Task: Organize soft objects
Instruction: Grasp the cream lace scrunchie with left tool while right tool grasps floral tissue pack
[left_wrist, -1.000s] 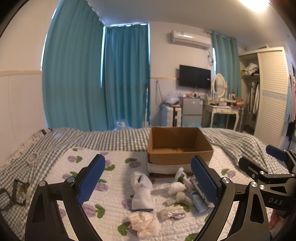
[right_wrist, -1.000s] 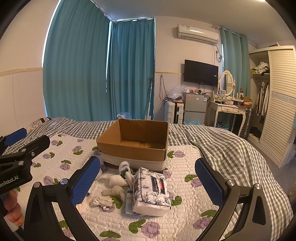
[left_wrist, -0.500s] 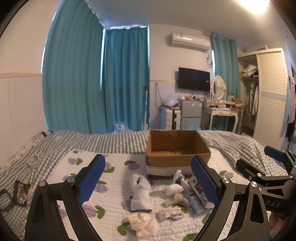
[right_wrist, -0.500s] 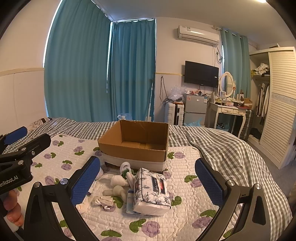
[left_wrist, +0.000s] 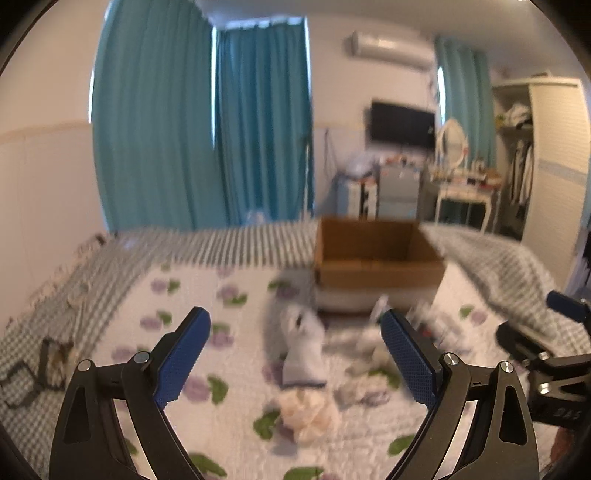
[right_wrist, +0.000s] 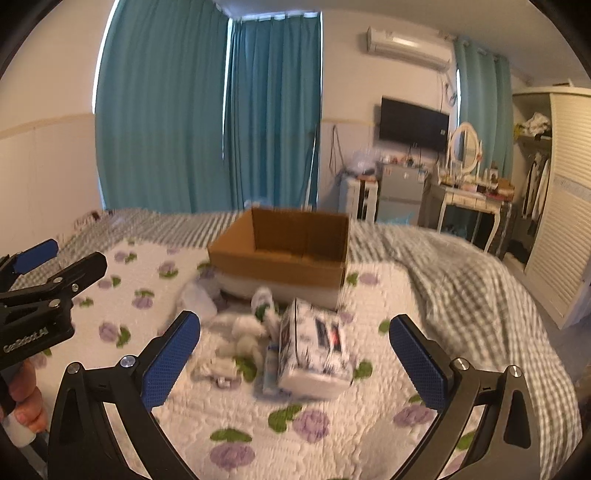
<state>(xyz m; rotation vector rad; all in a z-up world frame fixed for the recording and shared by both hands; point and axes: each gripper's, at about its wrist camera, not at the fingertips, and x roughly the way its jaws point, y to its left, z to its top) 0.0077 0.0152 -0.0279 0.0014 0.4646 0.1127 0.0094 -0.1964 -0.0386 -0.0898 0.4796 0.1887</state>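
Observation:
An open cardboard box (left_wrist: 380, 258) (right_wrist: 284, 254) stands on the floral quilt. In front of it lies a heap of soft things: a white sock (left_wrist: 301, 347), a cream crumpled cloth (left_wrist: 308, 413), a small white plush toy (right_wrist: 247, 336) and a patterned tissue pack (right_wrist: 317, 354). My left gripper (left_wrist: 295, 354) is open and empty, held above the sock and cloth. My right gripper (right_wrist: 295, 354) is open and empty, above the tissue pack. Both views are blurred.
The bed has a grey checked blanket (right_wrist: 461, 280) around the quilt. A black strap-like item (left_wrist: 44, 365) lies at the left edge. Teal curtains (left_wrist: 207, 140), a dresser with mirror (right_wrist: 465, 192) and a wardrobe (right_wrist: 561, 206) stand beyond the bed.
Both grippers have moved slightly forward and downward over the heap, blurring the views. Both stay open and empty. Nothing on the bed has moved.

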